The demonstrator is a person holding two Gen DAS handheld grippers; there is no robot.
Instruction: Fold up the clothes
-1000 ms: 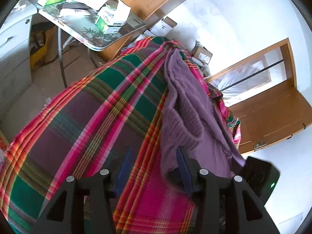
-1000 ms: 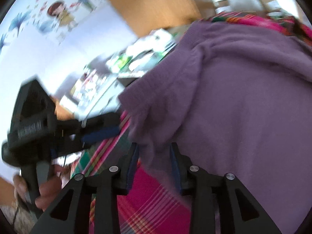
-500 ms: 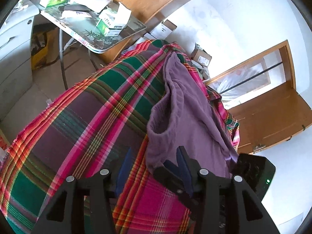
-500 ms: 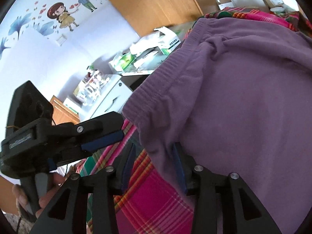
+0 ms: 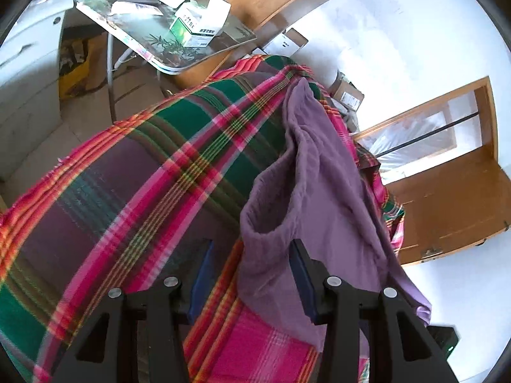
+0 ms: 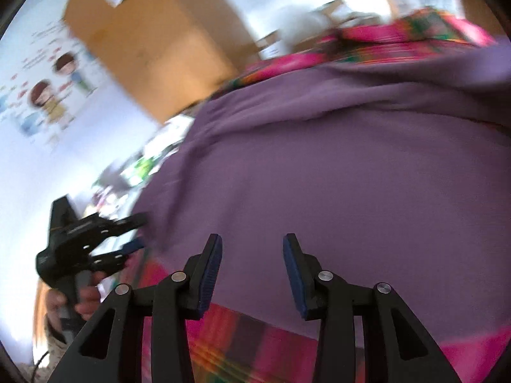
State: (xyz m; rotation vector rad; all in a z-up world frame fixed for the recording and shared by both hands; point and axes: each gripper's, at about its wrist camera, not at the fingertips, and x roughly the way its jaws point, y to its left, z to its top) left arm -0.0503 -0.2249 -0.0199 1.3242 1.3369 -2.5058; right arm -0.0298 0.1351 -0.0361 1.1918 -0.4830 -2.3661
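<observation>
A purple garment lies lengthwise on a bed covered by a plaid cloth of pink, green and purple. Its near hem is bunched into a raised fold between the fingers of my left gripper, whose jaws stand wide apart. In the blurred right wrist view the garment fills most of the frame. My right gripper is open just above its near edge, with nothing pinched. The left gripper shows at the left there, held by a hand, next to the garment's side edge.
A folding table with boxes and packets stands beyond the bed's far left side, next to a white cabinet. Cardboard boxes sit by the far wall. A wooden door is at the right. A wooden wardrobe stands behind.
The garment's near hem has been drawn over and now sits between my left gripper's fingers. My right gripper has let go of the hem, spread a little wider and swung over the garment.
</observation>
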